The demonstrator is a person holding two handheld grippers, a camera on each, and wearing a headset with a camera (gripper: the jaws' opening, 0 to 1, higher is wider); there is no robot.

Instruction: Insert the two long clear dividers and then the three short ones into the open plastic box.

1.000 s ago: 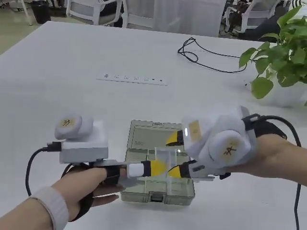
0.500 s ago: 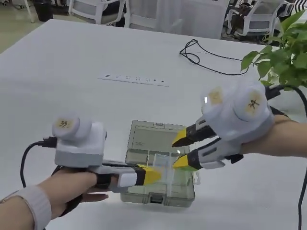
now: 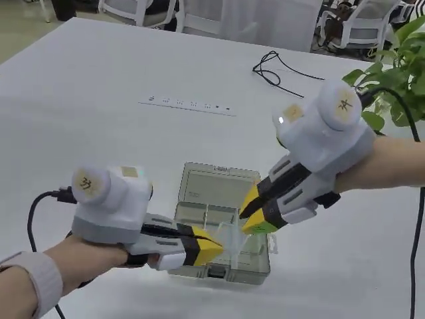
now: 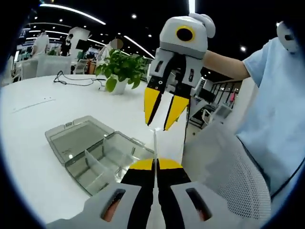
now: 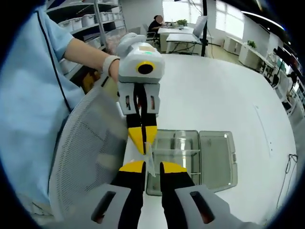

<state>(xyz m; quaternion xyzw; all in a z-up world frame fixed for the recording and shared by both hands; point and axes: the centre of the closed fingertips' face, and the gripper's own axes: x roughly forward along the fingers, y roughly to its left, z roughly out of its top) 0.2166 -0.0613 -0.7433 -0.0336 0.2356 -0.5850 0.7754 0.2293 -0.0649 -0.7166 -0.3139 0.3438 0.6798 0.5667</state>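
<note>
— Any writing to read?

— A tan round sticker on each claw carries a mark too blurred to read. The long white power strip [image 3: 186,104] has tiny marks, also unreadable.

— And the claws?

— The left gripper [image 4: 155,162] is clenched on the thin clear plastic divider [image 5: 148,158], held on edge just above the front of the open translucent grey plastic box [image 3: 219,271]. The right gripper [image 5: 152,167] faces it with jaws released, tips just beside the divider's far end.

— The surroundings?

— The box sits on a white table [image 3: 99,86], its lid [image 3: 219,186] laid flat behind it, with clear partitions [image 4: 95,157] standing inside. A black cable [image 3: 282,70] and a leafy green plant [image 3: 392,73] are well apart from it, and office chairs [image 3: 345,26] stand beyond.
</note>
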